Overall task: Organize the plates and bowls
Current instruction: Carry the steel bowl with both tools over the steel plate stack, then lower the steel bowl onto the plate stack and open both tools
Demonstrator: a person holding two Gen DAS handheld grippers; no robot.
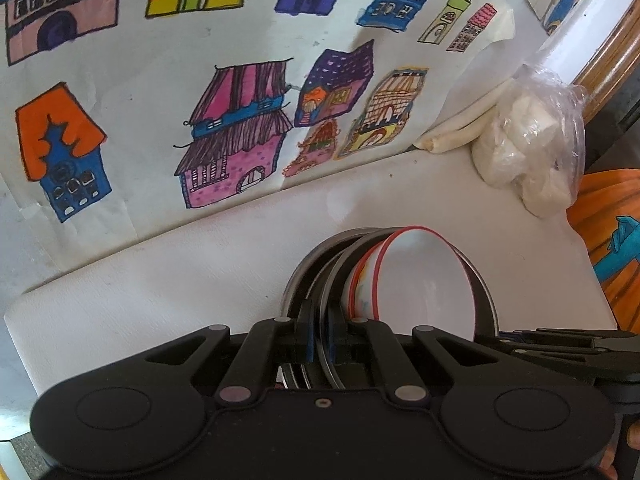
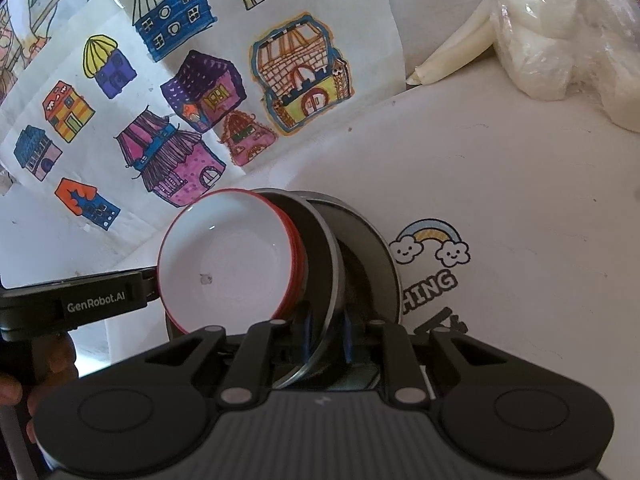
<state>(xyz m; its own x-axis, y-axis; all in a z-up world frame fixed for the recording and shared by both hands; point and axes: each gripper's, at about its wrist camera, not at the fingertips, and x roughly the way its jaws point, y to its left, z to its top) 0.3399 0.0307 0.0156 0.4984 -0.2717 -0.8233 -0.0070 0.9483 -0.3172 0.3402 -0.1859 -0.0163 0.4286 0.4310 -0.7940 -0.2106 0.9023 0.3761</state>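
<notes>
A stack of white bowls with red rims [image 1: 424, 280] [image 2: 232, 264] lies tipped on its side inside a tilted metal plate [image 1: 482, 292] [image 2: 316, 232]. My left gripper [image 1: 322, 340] is shut on the near rim of that plate. In the right wrist view my right gripper [image 2: 327, 336] has its blue pads on either side of the same plate's rim and is shut on it. A second metal plate [image 1: 308, 268] [image 2: 368, 256] sits just behind the tilted one on the white table. Each gripper shows in the other's view: the right gripper [image 1: 560, 344] and the left gripper [image 2: 100, 300].
A sheet of coloured house drawings [image 1: 200, 80] [image 2: 180, 100] leans behind the white table [image 1: 160, 280]. A plastic bag of white lumps [image 1: 532, 148] [image 2: 560, 40] and pale rolled sticks [image 1: 460, 128] lie at the back right. A rainbow print [image 2: 428, 248] marks the tabletop.
</notes>
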